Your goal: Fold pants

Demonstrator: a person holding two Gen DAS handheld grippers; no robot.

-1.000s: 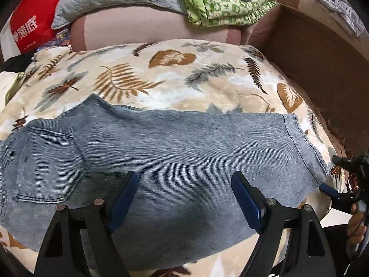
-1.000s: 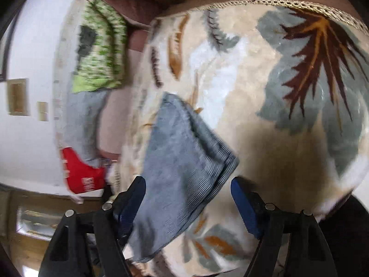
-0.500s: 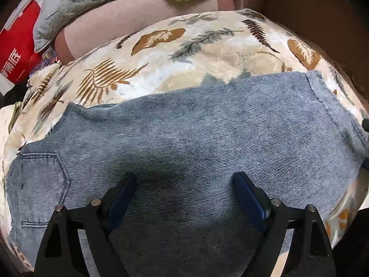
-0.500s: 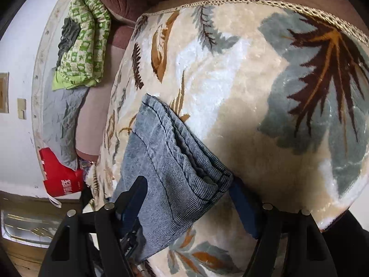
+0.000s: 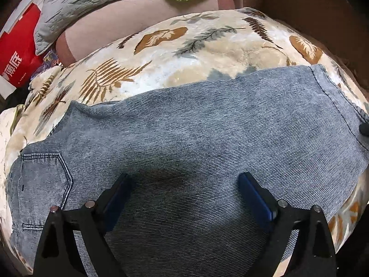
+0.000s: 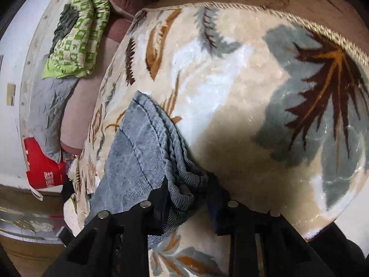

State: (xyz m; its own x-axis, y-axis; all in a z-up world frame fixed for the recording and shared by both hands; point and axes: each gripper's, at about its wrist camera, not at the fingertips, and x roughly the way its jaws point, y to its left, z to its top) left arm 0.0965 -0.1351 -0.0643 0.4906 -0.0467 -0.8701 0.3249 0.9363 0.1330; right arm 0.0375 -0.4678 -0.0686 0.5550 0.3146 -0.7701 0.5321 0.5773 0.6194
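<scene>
Your right gripper is closing, pads pinching the pants' bunched hem; your left gripper is opening wide above the denim.

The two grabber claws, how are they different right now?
The left gripper is spread wide with its jaws opening; the right gripper is narrow with its jaws closing. The left gripper hovers over the flat middle of the jeans holding nothing; the right gripper pinches the jeans' bunched leg hem. Both have black arms with blue pads.
</scene>
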